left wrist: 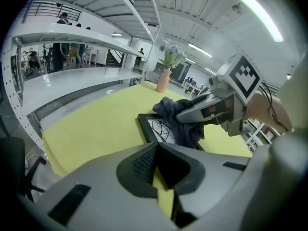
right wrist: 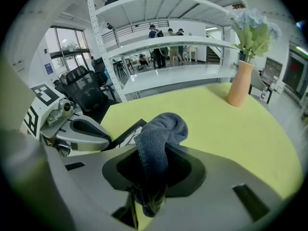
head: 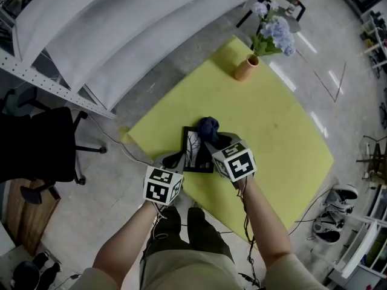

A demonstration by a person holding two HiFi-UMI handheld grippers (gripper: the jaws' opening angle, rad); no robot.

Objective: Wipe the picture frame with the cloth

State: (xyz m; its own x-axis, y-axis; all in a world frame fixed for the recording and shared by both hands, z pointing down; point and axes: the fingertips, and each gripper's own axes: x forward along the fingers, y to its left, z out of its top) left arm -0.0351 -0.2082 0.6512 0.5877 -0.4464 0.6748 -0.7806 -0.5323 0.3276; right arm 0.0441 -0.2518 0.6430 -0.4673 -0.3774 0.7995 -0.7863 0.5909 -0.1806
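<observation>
Shelving [head: 121, 23] is filling the upper left of the head view, and a black office chair [head: 48, 141] is sitting at the left edge. Further right, a yellow surface [head: 272, 138] is spreading across the centre. At lower centre-left, the left hand-held gripper [head: 174, 160] is pointing at the left edge of a black picture frame [head: 195, 151]. Its jaws are lying together with nothing between them, and it is unclear whether its tip is touching the frame. The frame is lying flat at the centre, its long axis running up and down the picture, away from the person. Just right of it, the right hand-held gripper [head: 213, 139] is clamping a dark blue cloth [head: 208, 125], which is bunching over the frame's upper right corner. At the upper right, a tan vase [head: 245, 69] of pale blue flowers is standing well apart. The right hand-held gripper is the nearer one for wiping. The frame's face is lying just left of and below the cloth, so a stroke would likely be running down the long axis.
</observation>
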